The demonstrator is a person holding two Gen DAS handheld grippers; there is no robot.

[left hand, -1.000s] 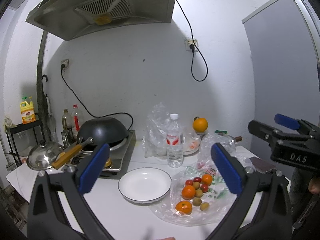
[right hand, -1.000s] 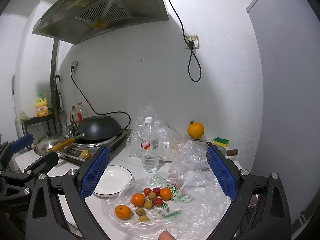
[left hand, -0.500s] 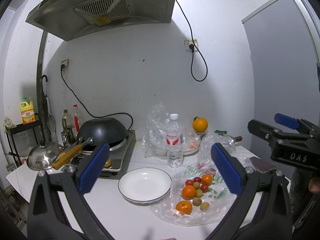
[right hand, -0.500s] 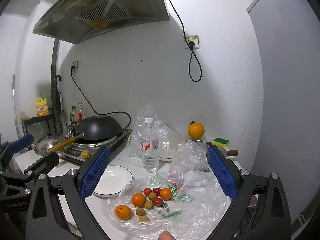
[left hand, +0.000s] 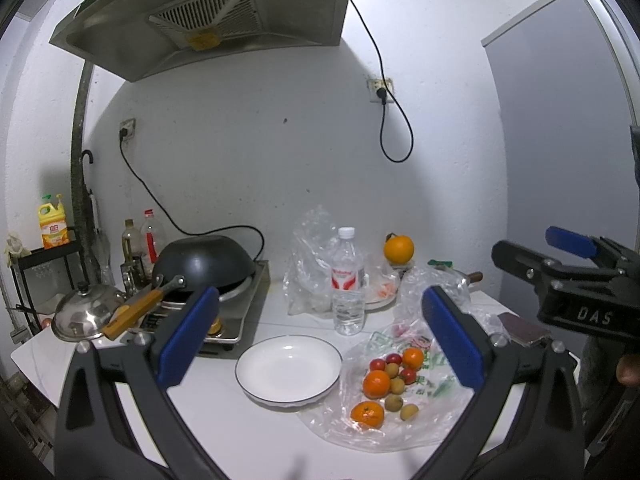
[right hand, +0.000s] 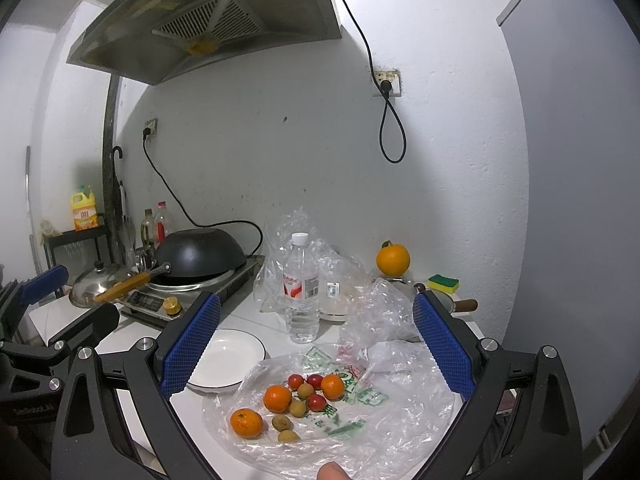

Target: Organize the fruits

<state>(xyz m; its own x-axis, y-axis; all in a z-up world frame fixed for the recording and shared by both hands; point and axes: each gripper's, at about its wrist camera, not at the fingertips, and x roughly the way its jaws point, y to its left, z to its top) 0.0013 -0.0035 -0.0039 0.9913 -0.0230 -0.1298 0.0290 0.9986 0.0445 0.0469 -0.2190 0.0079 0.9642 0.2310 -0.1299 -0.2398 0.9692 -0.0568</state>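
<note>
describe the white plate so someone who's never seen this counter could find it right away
Start at the black wok on the stove. In front of it, left of the plastic sheet holding fruit, sits the white plate. It's the only round, empty dish, with a thin dark rim.

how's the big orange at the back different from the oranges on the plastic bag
The big orange sits alone, raised on something by the wall; the bag oranges lie among small red and tan fruits on the flat plastic bag. It looks larger and yellower, with a leaf at its stem; they look deeper orange, and no leaf shows. All are round and unpeeled.
</note>
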